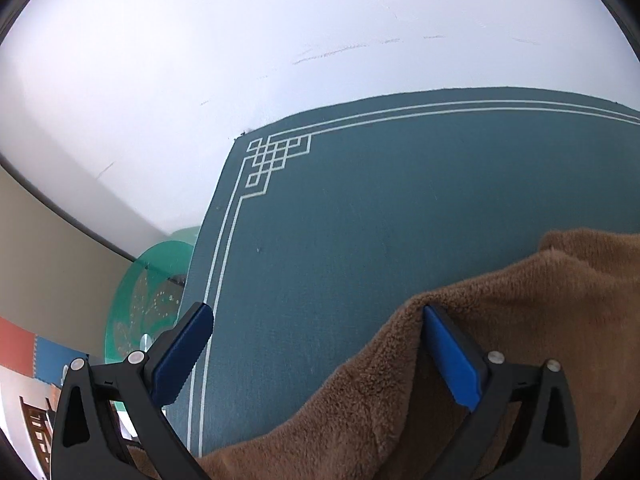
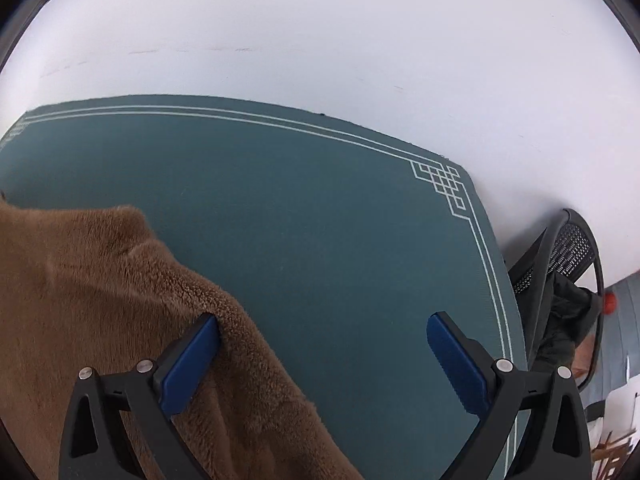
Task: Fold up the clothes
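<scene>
Two grippers sit low over a teal mat, each at an outer edge of one brown fleece garment, which suggests the person is getting ready to take both sides at once for a fold. In the left wrist view the left gripper has its fingers spread wide and holds nothing; the fleece fills the lower right of the frame and bunches up around the right-hand finger, while the other finger stands over bare mat at lower left. The right wrist view mirrors this: the right gripper is just as wide open and empty, its left-hand finger touching or pressed into the fleece at lower left, its other finger over the mat. Both point forward along the bench, towards the white wall at the top of the frame, tilted only slightly down. The garment thus lies between the grippers, heaped rather than flat, so I judge the fold has not begun and the edges still need to be gripped. A green glass disc shows at lower left of the left view, and a mesh chair at the right of the other.
</scene>
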Motion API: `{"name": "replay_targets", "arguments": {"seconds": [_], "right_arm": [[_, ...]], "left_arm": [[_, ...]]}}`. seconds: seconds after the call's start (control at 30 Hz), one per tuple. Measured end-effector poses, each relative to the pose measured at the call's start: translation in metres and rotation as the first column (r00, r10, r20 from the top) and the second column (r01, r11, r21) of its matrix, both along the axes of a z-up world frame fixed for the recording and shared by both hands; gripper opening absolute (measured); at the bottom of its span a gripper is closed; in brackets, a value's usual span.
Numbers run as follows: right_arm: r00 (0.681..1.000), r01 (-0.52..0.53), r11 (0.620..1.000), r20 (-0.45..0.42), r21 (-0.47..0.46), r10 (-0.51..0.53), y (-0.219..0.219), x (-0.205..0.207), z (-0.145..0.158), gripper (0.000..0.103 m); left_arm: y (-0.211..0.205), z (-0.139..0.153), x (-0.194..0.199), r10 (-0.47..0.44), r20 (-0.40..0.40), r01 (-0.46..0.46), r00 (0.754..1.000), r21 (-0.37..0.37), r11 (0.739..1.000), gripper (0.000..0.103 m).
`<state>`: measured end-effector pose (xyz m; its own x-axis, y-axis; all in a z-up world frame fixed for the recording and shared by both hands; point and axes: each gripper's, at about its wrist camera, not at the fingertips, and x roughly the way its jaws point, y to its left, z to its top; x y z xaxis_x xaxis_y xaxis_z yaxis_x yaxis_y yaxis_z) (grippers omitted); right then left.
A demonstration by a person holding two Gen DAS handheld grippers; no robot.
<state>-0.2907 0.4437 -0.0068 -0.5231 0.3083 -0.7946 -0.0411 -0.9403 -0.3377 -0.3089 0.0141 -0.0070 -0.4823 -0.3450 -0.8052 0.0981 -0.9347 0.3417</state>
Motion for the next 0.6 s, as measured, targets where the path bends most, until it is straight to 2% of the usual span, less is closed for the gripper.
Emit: {"name": "replay_targets", "arguments": {"seconds": [0.1, 0.17, 0.23, 0.27, 0.37, 0.43, 0.6], "right_arm": [[1.000, 0.004, 0.997, -0.027, 0.081, -0.002, -0.010, -0.003, 0.000, 0.103], [0.999, 0.019, 0.994, -0.041, 0.110, -0.015, -0.013, -0.005, -0.001, 0.103], [0.998, 0.030, 0.993, -0.053, 0.115, -0.024, -0.013, -0.004, -0.001, 0.103], [0.998, 0.033, 0.993, -0.056, 0.111, -0.026, -0.013, -0.003, -0.001, 0.103], [0.998, 0.031, 0.995, -0.050, 0.091, -0.026, -0.010, -0.002, 0.000, 0.103], [0.999, 0.029, 0.996, -0.043, 0.086, -0.026, -0.009, -0.002, 0.000, 0.103], [0.999, -0.018, 0.988, -0.045, 0.156, 0.025, -0.021, 0.006, 0.007, 0.103]], "left_arm": [[0.002, 0.002, -0.001, 0.016, -0.036, -0.017, 0.999, -0.028, 0.999, 0.103], [0.001, -0.002, 0.001, 0.063, -0.078, -0.071, 0.995, -0.104, 0.992, 0.103], [-0.006, -0.006, 0.004, 0.089, -0.101, -0.099, 0.991, -0.093, 0.991, 0.103], [-0.011, -0.006, 0.006, 0.099, -0.099, -0.105, 0.990, -0.057, 0.993, 0.103], [-0.015, -0.004, 0.009, 0.086, -0.093, -0.087, 0.992, -0.015, 0.996, 0.103], [-0.015, -0.002, 0.011, 0.072, -0.092, -0.073, 0.993, -0.012, 0.997, 0.103], [-0.011, 0.015, 0.021, 0.054, -0.108, -0.058, 0.993, -0.029, 0.998, 0.103]]}}
